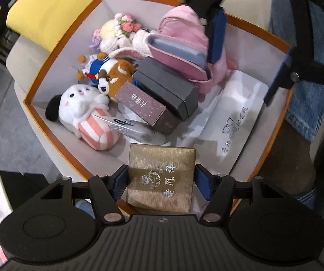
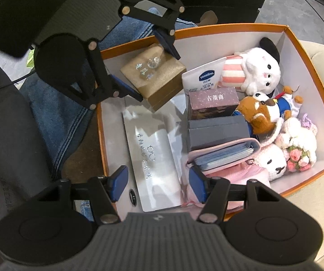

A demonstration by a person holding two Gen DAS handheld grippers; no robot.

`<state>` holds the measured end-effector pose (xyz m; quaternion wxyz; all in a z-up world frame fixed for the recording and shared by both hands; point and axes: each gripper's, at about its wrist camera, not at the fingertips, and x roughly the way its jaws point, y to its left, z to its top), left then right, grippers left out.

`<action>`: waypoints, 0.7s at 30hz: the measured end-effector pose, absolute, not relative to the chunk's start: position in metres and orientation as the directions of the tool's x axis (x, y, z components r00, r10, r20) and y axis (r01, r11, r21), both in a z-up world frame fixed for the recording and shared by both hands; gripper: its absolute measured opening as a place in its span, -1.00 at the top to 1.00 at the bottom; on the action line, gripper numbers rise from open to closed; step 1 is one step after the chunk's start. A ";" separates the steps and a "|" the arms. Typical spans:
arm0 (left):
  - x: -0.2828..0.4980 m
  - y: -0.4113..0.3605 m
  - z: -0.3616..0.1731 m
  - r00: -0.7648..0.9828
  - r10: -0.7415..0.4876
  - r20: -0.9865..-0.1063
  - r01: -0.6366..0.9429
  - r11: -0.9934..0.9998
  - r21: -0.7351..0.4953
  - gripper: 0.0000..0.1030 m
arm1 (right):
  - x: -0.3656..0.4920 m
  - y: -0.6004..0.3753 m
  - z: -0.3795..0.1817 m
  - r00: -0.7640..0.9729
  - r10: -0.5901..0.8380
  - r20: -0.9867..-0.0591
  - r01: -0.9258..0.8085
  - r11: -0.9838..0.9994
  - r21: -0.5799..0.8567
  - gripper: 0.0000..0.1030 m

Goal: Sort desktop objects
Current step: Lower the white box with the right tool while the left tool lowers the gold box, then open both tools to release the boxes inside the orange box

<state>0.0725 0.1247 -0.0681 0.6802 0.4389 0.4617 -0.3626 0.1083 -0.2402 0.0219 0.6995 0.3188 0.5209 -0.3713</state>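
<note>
since i want it packed by the wall, my left gripper (image 1: 161,181) clamps the gold box (image 1: 161,176) inside the orange bin (image 1: 49,133); my right gripper (image 2: 156,186) hangs empty, jaws apart.

A gold box (image 1: 160,177) with shiny letters sits tilted at the near edge of the orange box (image 1: 49,122), which is full of soft toys, small boxes and a white case.

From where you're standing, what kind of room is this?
Probably a living room at home: an orange-rimmed storage box of plush toys sits on a beige sofa with a yellow cushion.
</note>
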 end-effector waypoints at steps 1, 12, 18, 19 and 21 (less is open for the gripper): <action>0.074 0.124 -0.068 0.304 -0.089 -0.948 0.898 0.359 0.255 -0.41 | 0.107 -0.241 0.020 0.181 -0.187 -0.965 0.852 0.520 0.059 -0.20; 0.095 0.130 -0.071 0.273 -0.082 -0.958 0.886 0.408 0.218 -0.36 | 0.103 -0.242 0.015 0.208 -0.199 -0.957 0.851 0.519 0.077 -0.20; 0.084 0.139 -0.058 0.319 -0.126 -0.939 0.861 0.453 0.232 -0.33 | 0.100 -0.248 0.018 0.268 -0.221 -0.938 0.872 0.469 0.139 0.07; 0.082 0.143 -0.054 0.324 -0.144 -0.935 0.854 0.471 0.223 -0.33 | 0.100 -0.250 0.019 0.278 -0.230 -0.932 0.878 0.455 0.150 0.12; 0.076 0.150 -0.046 0.342 -0.174 -0.923 0.838 0.501 0.216 -0.30 | 0.101 -0.254 0.019 0.304 -0.249 -0.919 0.885 0.432 0.175 0.17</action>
